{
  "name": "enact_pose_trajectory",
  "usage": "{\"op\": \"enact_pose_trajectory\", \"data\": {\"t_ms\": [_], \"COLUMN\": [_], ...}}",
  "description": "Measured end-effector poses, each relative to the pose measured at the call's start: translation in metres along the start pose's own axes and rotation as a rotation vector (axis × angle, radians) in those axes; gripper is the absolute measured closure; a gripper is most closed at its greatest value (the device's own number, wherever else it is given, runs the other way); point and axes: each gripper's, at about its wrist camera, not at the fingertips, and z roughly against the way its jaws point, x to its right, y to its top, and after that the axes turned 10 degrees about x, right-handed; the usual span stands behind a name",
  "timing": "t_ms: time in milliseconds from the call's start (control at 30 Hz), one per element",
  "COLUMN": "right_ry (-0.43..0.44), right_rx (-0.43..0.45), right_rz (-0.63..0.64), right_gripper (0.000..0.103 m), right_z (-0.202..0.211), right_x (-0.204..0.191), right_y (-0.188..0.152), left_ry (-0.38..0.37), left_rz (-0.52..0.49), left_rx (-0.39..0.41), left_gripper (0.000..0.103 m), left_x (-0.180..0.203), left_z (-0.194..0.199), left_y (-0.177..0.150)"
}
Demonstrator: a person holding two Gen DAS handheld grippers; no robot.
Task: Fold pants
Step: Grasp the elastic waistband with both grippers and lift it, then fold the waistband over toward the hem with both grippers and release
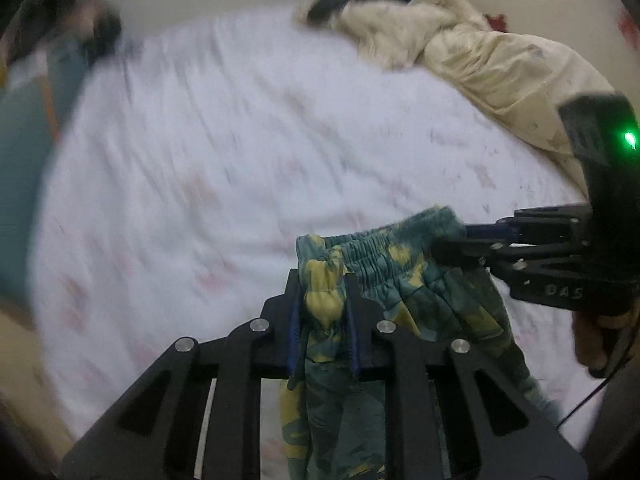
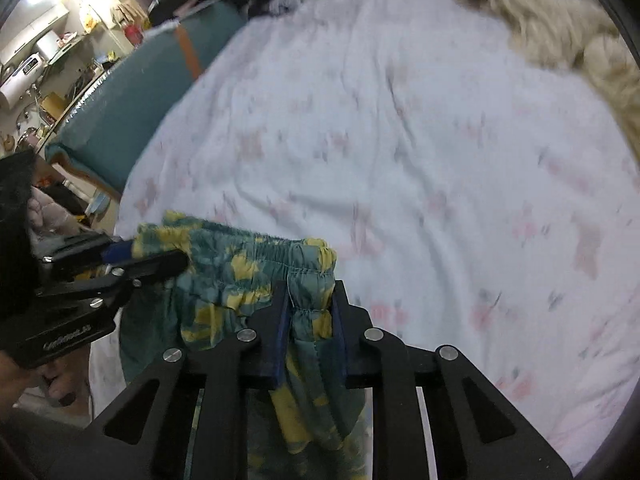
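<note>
- The left tool (image 1: 322,312) is clamping one end of the elastic waistband of the pants (image 1: 384,280), its blue-lined fingers (image 1: 295,320) pinching a bunched fold of the teal and yellow cloth.
- The pants are hanging in the air between the two tools, above the near edge of the bed (image 1: 240,160); the legs are dropping out of sight below the fingers, so whether they are touching the sheet cannot be told.
- The cloth is looking thin, soft and light: it is sagging and creasing under its own weight, and it is giving no stiffness to push against.
- The gathered waistband is judged the best hold, since the elastic is thicker than the rest and is less likely to slip from the pads.
- The right tool (image 2: 310,312) is gripping the other end of the same waistband (image 2: 256,252), fingers closed on the stitched hem.
- A cream blanket (image 1: 480,60) is lying along the far right edge of the bed, well apart from the pants, and a teal headboard (image 2: 132,108) is standing at the left edge.
</note>
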Motion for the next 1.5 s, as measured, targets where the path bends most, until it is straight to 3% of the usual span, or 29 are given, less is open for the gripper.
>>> {"op": "enact_pose_trajectory", "data": {"t_ms": [133,400,533,933,1133,1300,1433,1500], "right_ry": [-0.012,0.006,0.022,0.05,0.067,0.068,0.039,0.034], "right_rx": [0.058,0.106,0.124,0.113,0.124,0.09,0.005,-0.053], "right_rz": [0.07,0.079,0.104,0.151,0.119,0.116,0.142,0.154], "right_gripper": [0.084,0.084,0.084,0.084,0.084,0.084,0.083,0.077], "right_z": [0.025,0.067,0.091,0.148,0.166,0.167,0.153,0.141], "right_x": [-0.012,-0.032,-0.042,-0.066,-0.07,-0.075,-0.081,-0.082], "right_y": [-0.001,-0.022,-0.038,-0.105,-0.138,-0.166,-0.189,-0.205], "left_ry": [0.013,0.013,0.031,0.033,0.031,0.036,0.027,0.007], "left_rz": [-0.058,-0.097,-0.163,-0.312,-0.309,-0.318,-0.319,-0.3], "left_rx": [0.021,0.046,0.058,0.043,0.029,-0.023,-0.12,-0.196], "left_gripper": [0.087,0.087,0.087,0.087,0.087,0.087,0.084,0.08], "left_x": [0.011,0.035,0.054,0.111,0.126,0.132,0.137,0.134], "left_z": [0.022,0.065,0.094,0.154,0.172,0.169,0.152,0.141], "left_y": [-0.008,-0.021,-0.031,-0.081,-0.104,-0.123,-0.156,-0.169]}}
